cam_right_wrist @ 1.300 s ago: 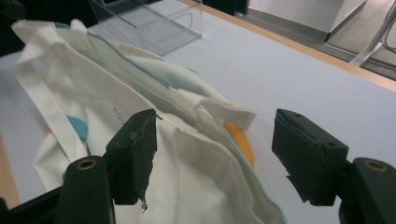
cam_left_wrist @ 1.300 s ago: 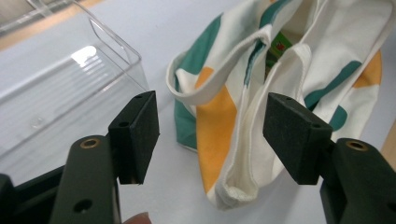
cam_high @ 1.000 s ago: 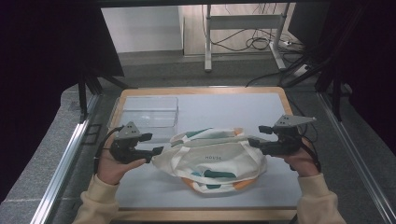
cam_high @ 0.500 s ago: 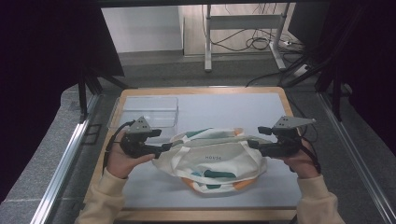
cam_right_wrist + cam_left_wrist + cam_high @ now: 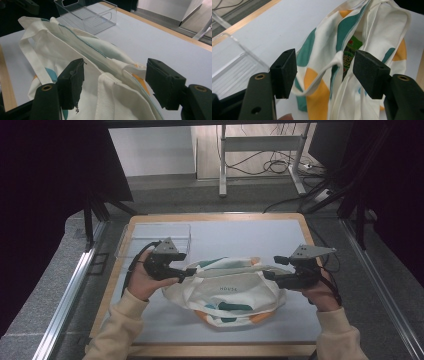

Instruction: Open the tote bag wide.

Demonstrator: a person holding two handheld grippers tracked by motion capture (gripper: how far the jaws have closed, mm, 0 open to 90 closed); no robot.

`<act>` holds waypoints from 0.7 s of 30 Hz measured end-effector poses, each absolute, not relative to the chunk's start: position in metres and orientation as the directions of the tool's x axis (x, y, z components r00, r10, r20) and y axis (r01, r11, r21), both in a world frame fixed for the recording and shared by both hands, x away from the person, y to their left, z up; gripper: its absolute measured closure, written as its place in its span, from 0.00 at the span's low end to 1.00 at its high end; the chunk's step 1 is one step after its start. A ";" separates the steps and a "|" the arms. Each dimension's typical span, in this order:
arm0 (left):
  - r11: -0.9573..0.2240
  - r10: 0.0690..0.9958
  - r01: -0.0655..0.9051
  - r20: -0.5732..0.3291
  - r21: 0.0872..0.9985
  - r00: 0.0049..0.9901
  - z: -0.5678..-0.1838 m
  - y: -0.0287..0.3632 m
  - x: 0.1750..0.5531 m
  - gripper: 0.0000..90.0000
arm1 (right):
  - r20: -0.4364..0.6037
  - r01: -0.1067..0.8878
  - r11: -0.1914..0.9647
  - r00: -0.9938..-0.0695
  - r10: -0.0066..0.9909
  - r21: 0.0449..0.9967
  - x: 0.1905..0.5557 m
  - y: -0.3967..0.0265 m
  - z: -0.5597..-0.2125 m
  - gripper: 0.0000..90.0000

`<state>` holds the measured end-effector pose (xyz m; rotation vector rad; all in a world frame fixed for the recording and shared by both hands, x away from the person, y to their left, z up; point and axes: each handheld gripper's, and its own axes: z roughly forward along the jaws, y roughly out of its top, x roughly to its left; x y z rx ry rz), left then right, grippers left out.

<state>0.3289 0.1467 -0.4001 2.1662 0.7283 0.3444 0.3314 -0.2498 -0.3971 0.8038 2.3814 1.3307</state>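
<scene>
The cream tote bag [image 5: 225, 292] lies mid-surface [image 5: 240, 235], clear space behind it, a clear box [image 5: 155, 237] at the back left. The left claw [image 5: 192, 271] has moved in to its left edge, jaws apart and just narrowing around a loose strap [image 5: 329, 66]. The right claw [image 5: 267, 275] stands apart over the right rim.

Left gripper [image 5: 192, 271] shifted rightward to the tote bag [image 5: 227, 292], fingers closing slightly

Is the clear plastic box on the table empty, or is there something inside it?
Empty. Through the clear plastic box only its ribbed bottom and the table show; nothing lies inside.
</scene>
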 end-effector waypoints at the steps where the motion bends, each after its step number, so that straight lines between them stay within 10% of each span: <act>1: -0.517 0.593 0.376 0.005 0.769 0.805 -0.400 0.140 0.334 0.42 | 0.011 0.325 0.420 -0.802 0.597 0.847 0.332 -0.249 -0.399 0.35; 17: -0.570 0.536 0.395 -0.038 0.720 0.843 -0.419 0.118 0.357 0.49 | 0.018 0.339 0.422 -0.797 0.604 0.841 0.334 -0.249 -0.402 0.34; 21: -0.608 0.504 0.395 -0.049 0.688 0.862 -0.424 0.114 0.360 0.66 | 0.018 0.341 0.427 -0.798 0.602 0.838 0.334 -0.248 -0.402 0.34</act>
